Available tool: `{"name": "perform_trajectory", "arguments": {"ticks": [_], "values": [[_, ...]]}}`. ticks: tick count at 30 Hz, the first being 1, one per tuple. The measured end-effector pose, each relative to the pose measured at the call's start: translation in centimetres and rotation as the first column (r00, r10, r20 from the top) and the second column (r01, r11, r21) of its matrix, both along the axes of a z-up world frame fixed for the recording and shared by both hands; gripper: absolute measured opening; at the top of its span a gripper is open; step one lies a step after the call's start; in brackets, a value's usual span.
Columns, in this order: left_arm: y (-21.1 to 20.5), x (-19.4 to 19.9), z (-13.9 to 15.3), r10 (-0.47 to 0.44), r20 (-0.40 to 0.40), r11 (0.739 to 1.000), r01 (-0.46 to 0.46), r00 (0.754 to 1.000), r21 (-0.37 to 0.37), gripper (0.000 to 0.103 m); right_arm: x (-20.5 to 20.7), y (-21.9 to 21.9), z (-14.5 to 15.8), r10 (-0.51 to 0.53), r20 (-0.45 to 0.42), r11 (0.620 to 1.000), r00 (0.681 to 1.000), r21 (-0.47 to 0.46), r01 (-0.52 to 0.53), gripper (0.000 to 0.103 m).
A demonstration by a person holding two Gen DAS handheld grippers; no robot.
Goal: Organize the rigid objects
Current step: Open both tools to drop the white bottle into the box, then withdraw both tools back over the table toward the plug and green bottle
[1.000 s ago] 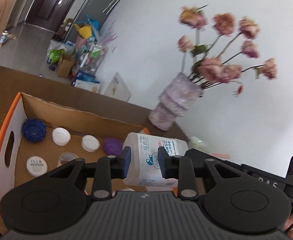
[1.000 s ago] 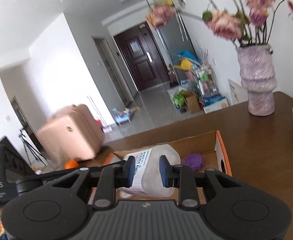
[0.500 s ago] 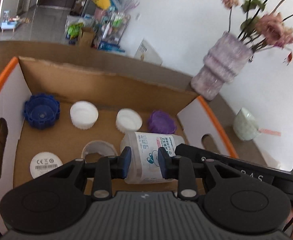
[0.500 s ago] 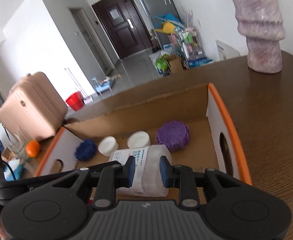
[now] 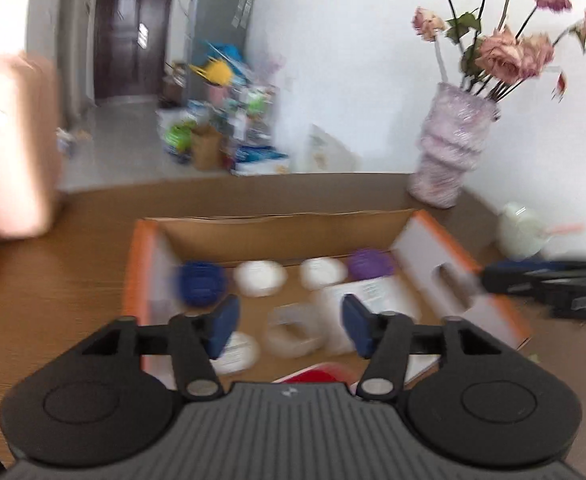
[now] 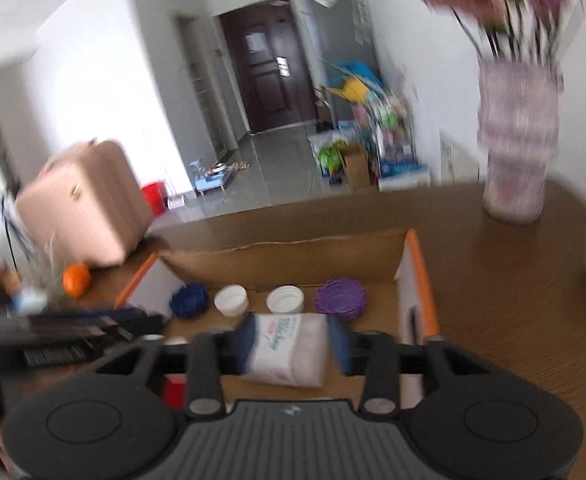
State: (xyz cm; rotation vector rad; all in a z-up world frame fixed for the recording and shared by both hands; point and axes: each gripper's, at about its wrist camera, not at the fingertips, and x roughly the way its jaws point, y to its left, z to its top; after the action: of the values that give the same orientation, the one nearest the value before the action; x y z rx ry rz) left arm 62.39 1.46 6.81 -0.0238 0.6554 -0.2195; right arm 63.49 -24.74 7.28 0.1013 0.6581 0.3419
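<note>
Two sets of tongs, left tongs (image 5: pixel 289 328) and right tongs (image 6: pixel 293 342), hang released over an open orange-edged cardboard box (image 5: pixel 285 236) that sits on the brown wooden surface (image 5: pixel 53 288). Their jaws have just been opening: the clear plastic bottle with a white printed label (image 6: pixel 289 354) lies on its side on the box floor, between the right pads but not pressed by them, and off to the right of the left pads. It rests just in front of a back-wall row: a dark blue ribbed cap (image 6: pixel 189 300), two white round caps (image 6: pixel 231 300), and a purple ribbed cap (image 6: pixel 341 298). A clear ring-shaped lid (image 5: pixel 293 330) and a white labelled disc (image 5: pixel 235 350) lie nearer the camera. Judged from this layout, the bottle was carried two-handed because of its bulk and laid flat to stay below the rim; the placing step looks complete. A ridged lilac vase of dried pink roses (image 5: pixel 451 144) and a pale cup (image 5: pixel 521 232) stand outside the box.
</note>
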Motion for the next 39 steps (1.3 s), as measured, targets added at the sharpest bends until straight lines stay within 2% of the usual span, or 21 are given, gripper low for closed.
{"name": "perform_trajectory", "arguments": {"ticks": [1, 3, 4, 6, 13, 19, 29, 34, 37, 39], "values": [[0.7, -1.1, 0.4, 0.014, 0.014, 0.999, -0.014, 1.0, 0.041, 0.079, -1.2, -0.2, 0.6, 0.014, 0.032, 0.998, 0.999, -0.068, -0.011, 0.065], [2.1, -3.3, 1.3, 0.03, 0.043, 0.995, -0.034, 0.999, 0.091, 0.086, -3.3, -0.6, 1.6, 0.005, 0.085, 0.984, 0.996, -0.179, 0.01, 0.068], [2.8, -4.6, 1.8, 0.046, 0.055, 0.993, -0.051, 0.997, 0.109, 0.093, -4.3, -1.0, 2.0, -0.003, 0.098, 0.976, 0.995, -0.218, 0.025, 0.072], [3.6, -6.5, 2.7, 0.07, 0.071, 0.989, -0.078, 0.995, 0.127, 0.099, -5.9, -1.8, 2.7, -0.012, 0.107, 0.972, 0.994, -0.233, 0.037, 0.077], [4.6, -13.0, 5.5, 0.094, 0.114, 0.988, -0.108, 0.989, 0.115, 0.102, -11.0, -3.1, 4.7, -0.024, 0.137, 0.976, 0.99, -0.213, 0.053, 0.082], [4.5, -17.4, 6.5, 0.091, 0.126, 0.989, -0.104, 0.988, 0.102, 0.103, -15.3, -3.5, 5.8, -0.031, 0.17, 0.98, 0.985, -0.188, 0.063, 0.085], [4.3, -26.6, 4.1, 0.168, 0.164, 0.973, -0.19, 0.972, 0.131, 0.103, -24.2, -2.1, 4.3, 0.005, 0.228, 0.986, 0.974, -0.164, 0.033, 0.086], [4.5, -32.4, 2.8, 0.146, 0.22, 0.982, -0.169, 0.965, 0.09, 0.103, -29.8, -1.1, 2.1, 0.004, 0.284, 0.981, 0.959, -0.187, 0.051, 0.086], [4.5, -35.8, 2.2, 0.147, 0.281, 0.978, -0.182, 0.948, 0.102, 0.103, -32.6, -0.7, 1.0, 0.006, 0.291, 0.977, 0.957, -0.206, 0.057, 0.086], [4.2, -38.0, 1.8, 0.163, 0.324, 0.967, -0.216, 0.932, 0.136, 0.103, -34.5, -0.5, 0.3, 0.015, 0.294, 0.975, 0.956, -0.217, 0.052, 0.086]]}}
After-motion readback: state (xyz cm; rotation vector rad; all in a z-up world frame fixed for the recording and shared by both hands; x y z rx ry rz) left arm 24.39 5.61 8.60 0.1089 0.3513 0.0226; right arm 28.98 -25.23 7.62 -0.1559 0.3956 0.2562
